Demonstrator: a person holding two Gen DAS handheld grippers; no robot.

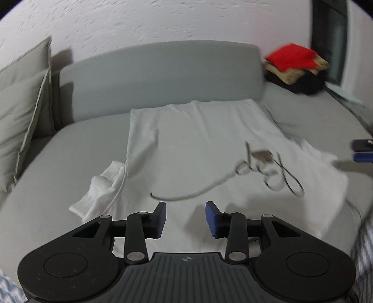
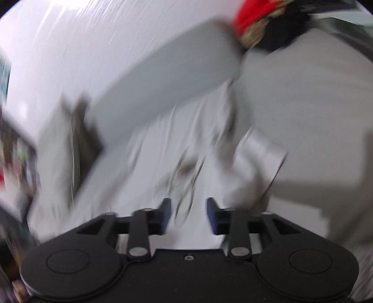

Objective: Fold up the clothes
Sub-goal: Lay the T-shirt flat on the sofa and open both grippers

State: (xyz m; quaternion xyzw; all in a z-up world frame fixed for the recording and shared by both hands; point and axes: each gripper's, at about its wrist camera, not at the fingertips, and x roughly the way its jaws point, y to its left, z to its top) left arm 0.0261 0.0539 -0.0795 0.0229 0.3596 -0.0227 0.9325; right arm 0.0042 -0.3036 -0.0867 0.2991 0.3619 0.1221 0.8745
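Observation:
A white T-shirt (image 1: 198,144) lies spread on a grey bed (image 1: 58,167), neck end nearest me, one sleeve (image 1: 102,186) crumpled at the left. A tag on a thin cord (image 1: 263,160) lies near the collar. My left gripper (image 1: 185,216) is open and empty, just above the shirt's near edge. My right gripper (image 2: 189,215) is open and empty over the same shirt (image 2: 151,163); that view is heavily blurred. Its blue fingertips (image 1: 363,151) show at the right edge of the left wrist view.
A grey headboard cushion (image 1: 163,72) runs along the back. Grey pillows (image 1: 21,98) stand at the left. A pile of red, tan and black folded clothes (image 1: 293,67) sits at the far right corner, also seen in the right wrist view (image 2: 261,21).

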